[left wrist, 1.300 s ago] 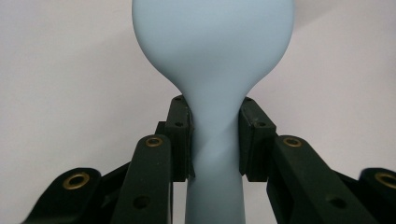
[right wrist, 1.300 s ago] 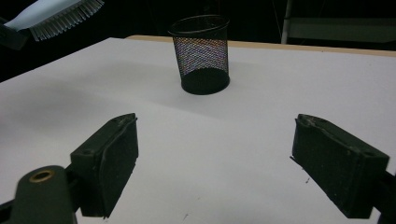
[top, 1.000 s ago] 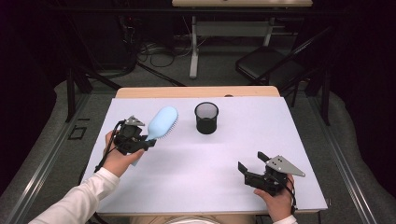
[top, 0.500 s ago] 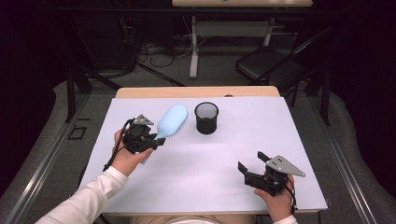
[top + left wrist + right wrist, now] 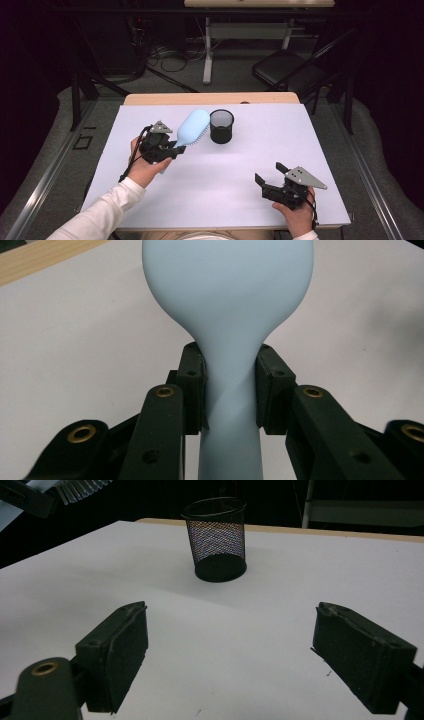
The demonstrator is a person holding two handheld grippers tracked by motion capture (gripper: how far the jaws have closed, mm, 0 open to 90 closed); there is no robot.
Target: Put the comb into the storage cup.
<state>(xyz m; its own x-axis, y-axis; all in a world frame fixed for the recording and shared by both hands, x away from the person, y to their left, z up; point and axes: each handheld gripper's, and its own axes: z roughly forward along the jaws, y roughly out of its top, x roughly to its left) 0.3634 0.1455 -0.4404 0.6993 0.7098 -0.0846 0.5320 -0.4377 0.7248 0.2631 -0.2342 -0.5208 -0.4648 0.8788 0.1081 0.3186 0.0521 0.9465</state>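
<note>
Brush: pale blue hairbrush (image 5: pixel 192 128), smooth oval back, held above the table (image 5: pixel 225 200) beside the mesh cup (image 5: pixel 221 126).
Left gripper (image 5: pixel 176 150): clamped on its narrow handle.
Right gripper (image 5: pixel 266 176): jaws apart, empty.

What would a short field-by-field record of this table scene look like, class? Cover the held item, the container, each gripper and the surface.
held item: light blue hairbrush, gripped at its handle, head raised toward the cup
container: black mesh cup, upright, apparently empty
left gripper: jaws shut on the brush handle
right gripper: jaws open, nothing between them, near the table's front right
brush and cup: close together in the high view; touching or apart cannot be told
surface: white table, wooden strip along the far edge
</note>
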